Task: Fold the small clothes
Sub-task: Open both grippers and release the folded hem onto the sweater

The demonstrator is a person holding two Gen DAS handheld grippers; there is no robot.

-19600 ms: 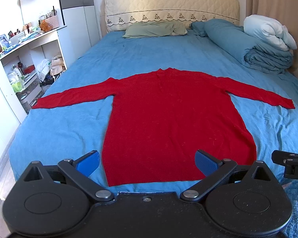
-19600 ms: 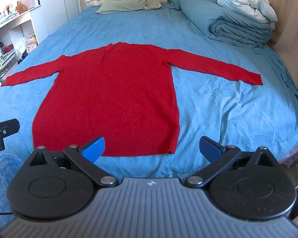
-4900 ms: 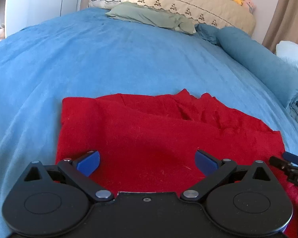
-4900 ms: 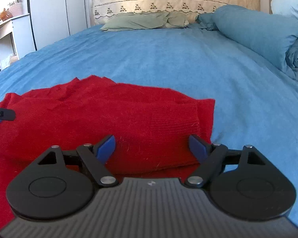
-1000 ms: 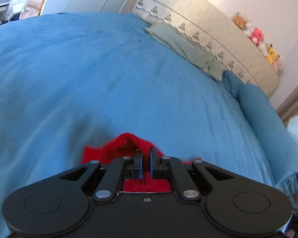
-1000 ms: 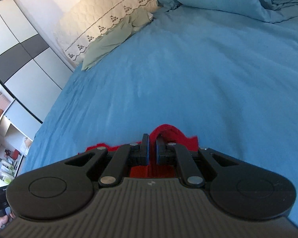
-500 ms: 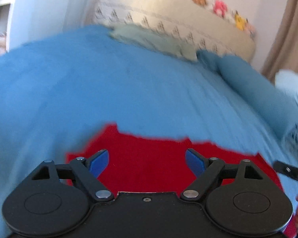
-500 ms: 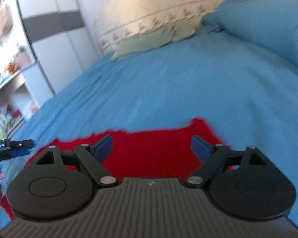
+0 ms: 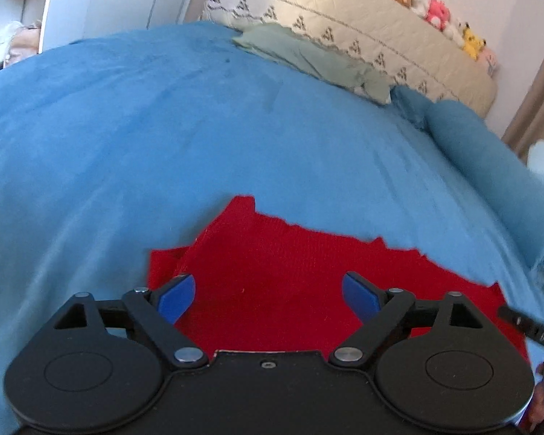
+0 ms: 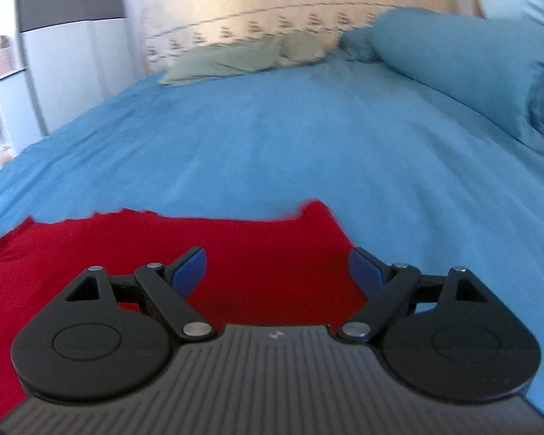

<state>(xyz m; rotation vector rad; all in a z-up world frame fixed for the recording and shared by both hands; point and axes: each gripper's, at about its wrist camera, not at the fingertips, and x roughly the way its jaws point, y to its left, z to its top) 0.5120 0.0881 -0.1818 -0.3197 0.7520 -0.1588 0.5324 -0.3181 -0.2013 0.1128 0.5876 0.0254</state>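
A red sweater [image 9: 290, 250] lies folded into a flat rectangle on the blue bed cover [image 9: 163, 145]; its far edge is ragged and one corner sticks up at the left. My left gripper [image 9: 268, 286] hovers over the sweater's left part, its jaws opening, with only the flat cloth below them and nothing pinched. In the right wrist view the same sweater [image 10: 127, 246] shows its right corner. My right gripper [image 10: 276, 259] stands wide open above that corner, pads clear of the knit. The tip of the right gripper [image 9: 526, 326] also shows at the left view's edge.
A green pillow [image 9: 308, 58] and a quilted headboard [image 9: 344, 18] with plush toys [image 9: 439, 11] are at the far end. A rolled blue duvet [image 10: 471, 65] lies along the right. A white wardrobe [image 10: 72, 54] stands at the left.
A second ago both grippers were shut, each pinching up a fold of the red sweater. Both have let go and opened wide; the sweater has dropped flat. Both views have levelled out.
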